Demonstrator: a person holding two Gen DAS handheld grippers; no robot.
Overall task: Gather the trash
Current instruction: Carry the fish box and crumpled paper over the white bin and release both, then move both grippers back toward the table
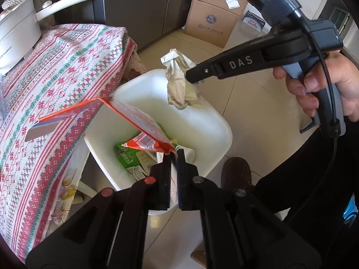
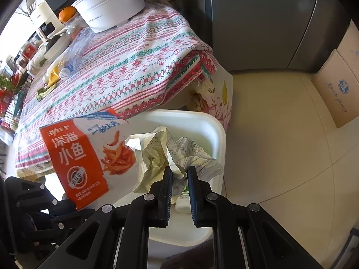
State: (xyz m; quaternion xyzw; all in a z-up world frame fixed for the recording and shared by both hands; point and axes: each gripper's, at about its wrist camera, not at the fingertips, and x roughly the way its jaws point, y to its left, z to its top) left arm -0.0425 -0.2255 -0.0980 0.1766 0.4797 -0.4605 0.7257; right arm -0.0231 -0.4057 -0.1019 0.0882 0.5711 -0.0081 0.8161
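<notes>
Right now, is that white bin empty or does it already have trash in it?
Partly filled. The bin already holds green and white wrappers at its bottom, with bare wall showing above them.

Bin [image 1: 202, 121] contents mostly hidden under the orange snack box [image 1: 143, 125]; green wrapper [image 1: 125, 154] and small sachets [image 1: 143, 165] only partly show, print too small to read. Crumpled paper [image 2: 170, 154] covers most of the bin's inside in the right wrist view; a white bottle [image 2: 182, 201] peeks out between the jaws, label unreadable. Box's lower corner hidden behind the left gripper [image 2: 51, 201]. Clutter at the surface's far left edge [image 2: 22, 62] small, cut off by the frame. Pot [image 1: 15, 31] cropped at the left edge.
</notes>
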